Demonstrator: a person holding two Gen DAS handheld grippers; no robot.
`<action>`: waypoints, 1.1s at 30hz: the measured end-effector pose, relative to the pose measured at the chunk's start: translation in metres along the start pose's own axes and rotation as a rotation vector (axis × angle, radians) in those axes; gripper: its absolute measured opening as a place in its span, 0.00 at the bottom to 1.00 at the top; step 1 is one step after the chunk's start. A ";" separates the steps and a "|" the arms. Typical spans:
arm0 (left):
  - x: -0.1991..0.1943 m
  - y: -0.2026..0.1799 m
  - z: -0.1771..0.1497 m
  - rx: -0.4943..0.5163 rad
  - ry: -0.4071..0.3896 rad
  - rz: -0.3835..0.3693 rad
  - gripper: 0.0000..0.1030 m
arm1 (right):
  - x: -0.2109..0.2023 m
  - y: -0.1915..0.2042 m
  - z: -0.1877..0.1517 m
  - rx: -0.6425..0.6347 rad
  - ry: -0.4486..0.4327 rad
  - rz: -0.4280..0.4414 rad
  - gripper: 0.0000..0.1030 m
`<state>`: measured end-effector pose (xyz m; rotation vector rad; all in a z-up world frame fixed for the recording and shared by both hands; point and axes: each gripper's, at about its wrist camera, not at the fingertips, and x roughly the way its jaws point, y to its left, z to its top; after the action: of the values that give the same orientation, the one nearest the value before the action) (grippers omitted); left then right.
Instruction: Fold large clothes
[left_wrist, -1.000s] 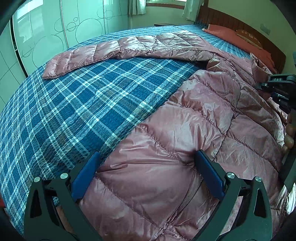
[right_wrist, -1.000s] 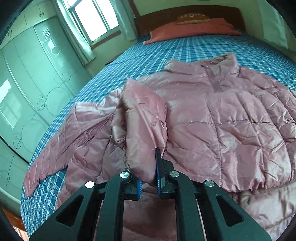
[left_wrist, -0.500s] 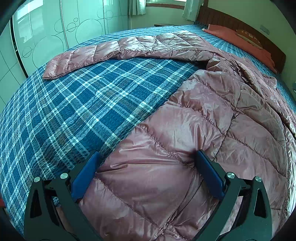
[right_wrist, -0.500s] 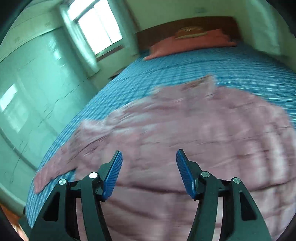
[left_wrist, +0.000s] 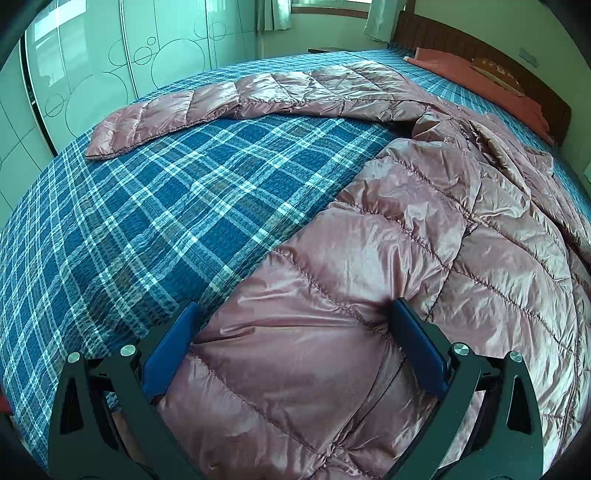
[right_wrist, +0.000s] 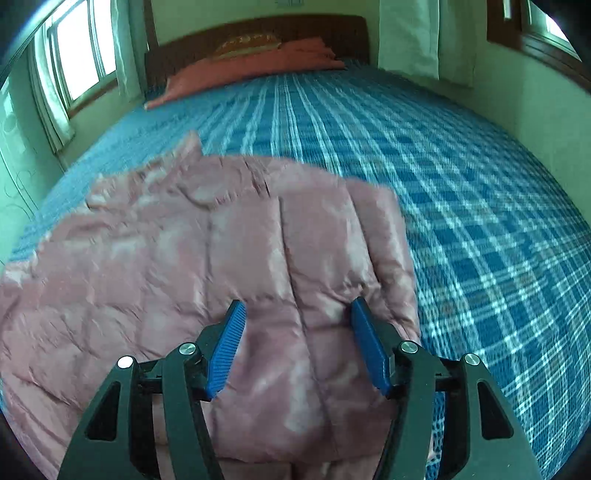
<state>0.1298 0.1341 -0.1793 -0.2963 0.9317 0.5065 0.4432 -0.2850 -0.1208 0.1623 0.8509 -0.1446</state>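
Currently, left view: left gripper (left_wrist: 291, 343) spread wide over jacket (left_wrist: 369, 295) hem, gripping nothing.
Risk: slick quilted shell — pinch may slide off.
Room: outstretched sleeve (left_wrist: 229, 103) far left, bare bedspread (left_wrist: 147, 221) between.
Right view: right gripper (right_wrist: 297, 345) agape above jacket's right edge — blurred.
Room: open bedspread right.

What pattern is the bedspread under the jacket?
The bedspread is blue plaid with white and pale lines, clearest in the left wrist view; the puffer jacket is dusty pink.
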 end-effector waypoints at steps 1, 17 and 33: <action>0.001 0.001 0.001 0.001 0.000 0.001 0.98 | 0.000 0.000 0.006 0.011 -0.011 0.003 0.58; 0.000 0.000 0.000 0.000 -0.002 -0.001 0.98 | 0.010 0.029 -0.035 -0.083 0.009 0.007 0.66; 0.002 0.000 -0.001 -0.004 -0.001 -0.007 0.98 | 0.005 0.039 -0.060 -0.110 0.014 -0.014 0.70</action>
<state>0.1300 0.1348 -0.1814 -0.3032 0.9283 0.5023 0.4103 -0.2355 -0.1602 0.0543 0.8717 -0.1090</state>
